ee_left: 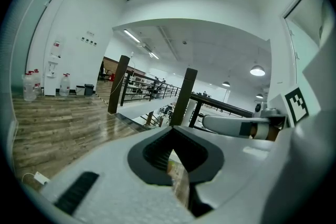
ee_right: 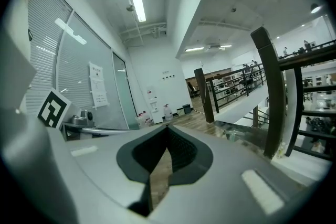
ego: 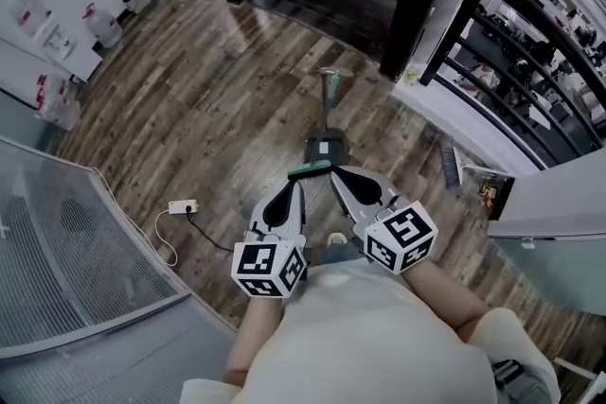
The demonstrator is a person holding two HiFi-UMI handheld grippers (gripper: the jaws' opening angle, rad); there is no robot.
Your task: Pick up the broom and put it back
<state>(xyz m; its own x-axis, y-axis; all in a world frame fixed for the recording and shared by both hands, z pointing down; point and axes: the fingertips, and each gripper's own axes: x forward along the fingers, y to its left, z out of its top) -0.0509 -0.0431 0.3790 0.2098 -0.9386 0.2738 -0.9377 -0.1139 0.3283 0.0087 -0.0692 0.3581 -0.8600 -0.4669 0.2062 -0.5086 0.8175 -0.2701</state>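
1. Closest in the head view, a person's pale shirt (ego: pixel 369 336) fills the bottom edge, with both forearms reaching forward from it.
2. Each forearm ends in a marker cube, the left cube (ego: pixel 269 267) and the right cube (ego: pixel 401 237), side by side and close together.
3. The left gripper (ego: pixel 299 186) is clenched. In its own view (ee_left: pixel 171 130) the dark pads meet at the tips, and only floor shows through the gap lower down. It holds nothing.
4. The right gripper (ego: pixel 338 175) is also closed tight. In its own view (ee_right: pixel 167 128) the pads touch at the tips with nothing between them.
5. Just ahead of both tips, a long-handled dustpan (ego: pixel 328 147) stands upright on the wood floor (ego: pixel 189 109). Its green lip (ego: pixel 311 169) is nearest the left gripper; I cannot tell whether they touch.
6. What looks like the broom (ego: pixel 452 167) shows as a bristled head on the floor to the right. It lies by the foot of the white ledge, well apart from both grippers.
7. A white power strip (ego: pixel 183 205) with its cable lies on the floor to the left.
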